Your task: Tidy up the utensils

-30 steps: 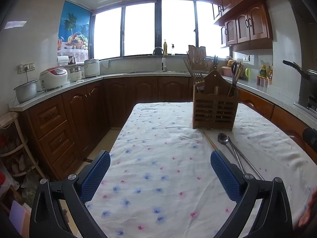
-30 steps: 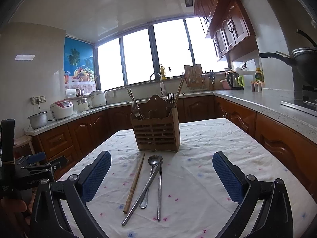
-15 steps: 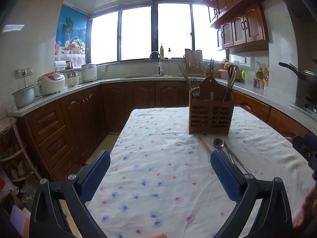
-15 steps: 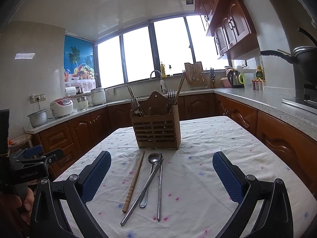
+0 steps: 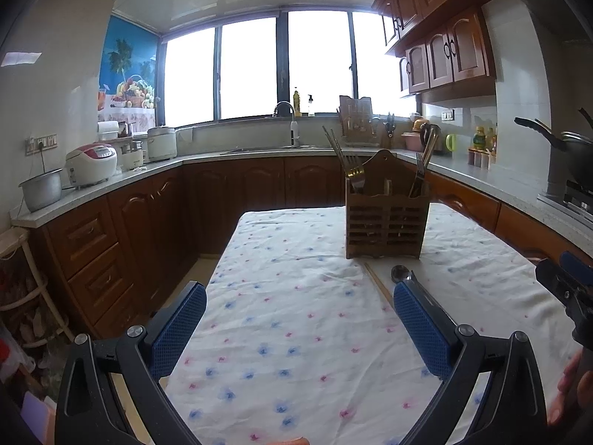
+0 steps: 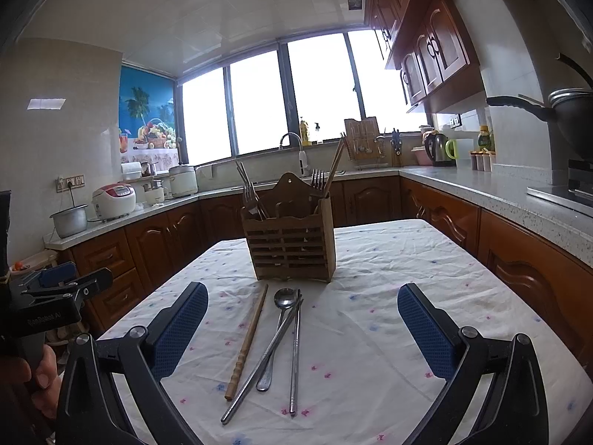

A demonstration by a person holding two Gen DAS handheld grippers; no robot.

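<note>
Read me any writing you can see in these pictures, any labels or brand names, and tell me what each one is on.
Pale lettering on the left gripper body, seen from the right wrist: too blurred to read surely.
Bottles on the window sill: labels too small.
Rice cooker panel: unreadable.
Nothing else bears text.

Loose utensils (image 6: 272,345) before wooden caddy (image 6: 291,246)
</note>
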